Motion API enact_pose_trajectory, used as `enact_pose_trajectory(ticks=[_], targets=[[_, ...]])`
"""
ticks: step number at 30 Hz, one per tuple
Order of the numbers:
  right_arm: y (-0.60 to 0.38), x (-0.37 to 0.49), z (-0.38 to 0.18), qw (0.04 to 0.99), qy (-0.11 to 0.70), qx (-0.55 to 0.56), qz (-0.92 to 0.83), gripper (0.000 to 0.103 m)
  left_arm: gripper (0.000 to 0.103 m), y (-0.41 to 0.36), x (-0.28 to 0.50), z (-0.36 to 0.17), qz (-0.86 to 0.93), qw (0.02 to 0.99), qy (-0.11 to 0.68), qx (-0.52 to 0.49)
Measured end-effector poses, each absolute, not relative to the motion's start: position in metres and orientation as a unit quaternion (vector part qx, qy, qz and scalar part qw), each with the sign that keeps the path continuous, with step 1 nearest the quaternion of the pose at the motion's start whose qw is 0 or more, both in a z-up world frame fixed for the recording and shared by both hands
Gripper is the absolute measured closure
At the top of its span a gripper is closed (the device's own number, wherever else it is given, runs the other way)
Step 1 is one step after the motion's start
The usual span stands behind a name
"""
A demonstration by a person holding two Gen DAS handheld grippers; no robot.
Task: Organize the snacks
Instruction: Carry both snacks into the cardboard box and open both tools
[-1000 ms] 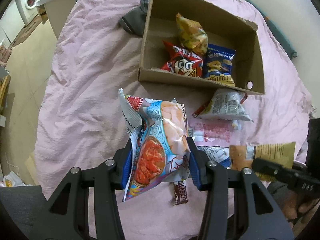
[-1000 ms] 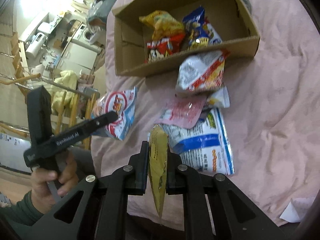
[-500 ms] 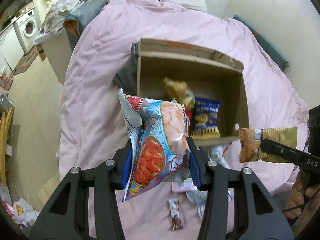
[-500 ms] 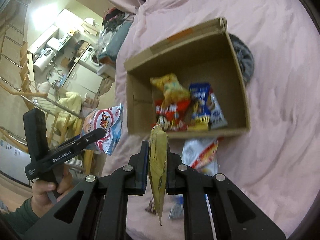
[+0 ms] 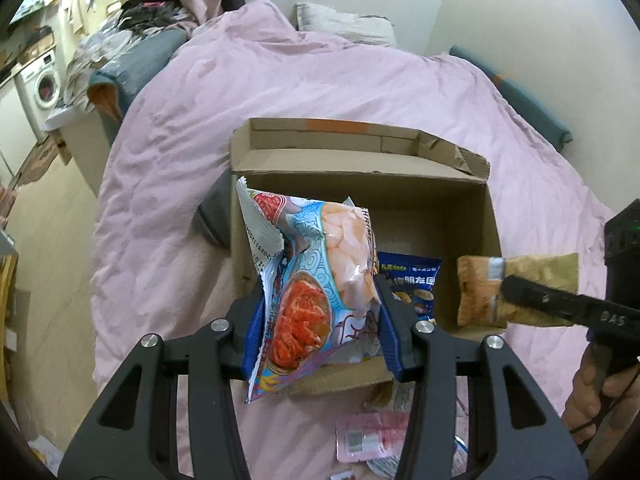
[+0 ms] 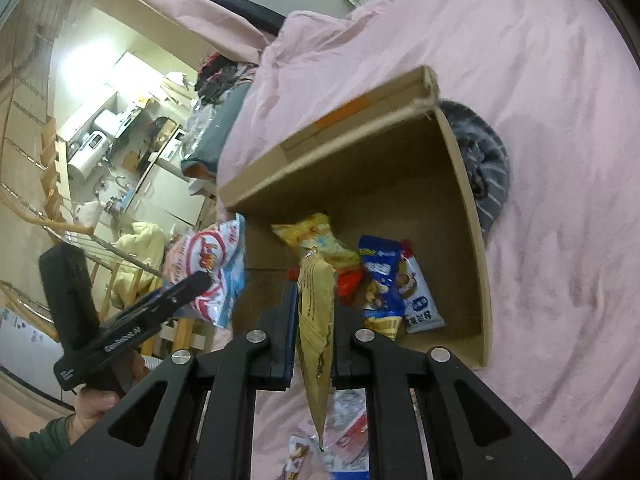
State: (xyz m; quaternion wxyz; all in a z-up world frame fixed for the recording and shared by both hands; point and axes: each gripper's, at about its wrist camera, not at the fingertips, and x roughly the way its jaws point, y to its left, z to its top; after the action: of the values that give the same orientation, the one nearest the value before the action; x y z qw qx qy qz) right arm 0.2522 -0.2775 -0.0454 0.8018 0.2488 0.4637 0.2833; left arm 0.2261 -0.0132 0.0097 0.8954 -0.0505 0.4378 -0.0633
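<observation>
Snack bags (image 6: 394, 288) in cardboard box (image 5: 490, 216), partly hidden behind gripped shrimp-chip bag (image 5: 320, 288).

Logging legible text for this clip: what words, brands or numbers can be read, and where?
"DAS": on the right claw's black body.
White lettering on the left claw: blurred.
Chinese characters on the blue pack in the box: too small.
Print on the shrimp cracker bag and brown pack: too bent or small.
</observation>
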Motion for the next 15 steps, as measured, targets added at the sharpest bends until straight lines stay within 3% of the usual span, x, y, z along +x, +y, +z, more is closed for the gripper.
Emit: enact_pose_trajectory(ticks=[15], targets=[[-0.259, 0.267, -0.064, 0.802, 0.487, 0.215, 0.270, 0.090, 0.057, -0.012, 0.245, -0.016, -0.065, 0.895, 0.435, -0.080]])
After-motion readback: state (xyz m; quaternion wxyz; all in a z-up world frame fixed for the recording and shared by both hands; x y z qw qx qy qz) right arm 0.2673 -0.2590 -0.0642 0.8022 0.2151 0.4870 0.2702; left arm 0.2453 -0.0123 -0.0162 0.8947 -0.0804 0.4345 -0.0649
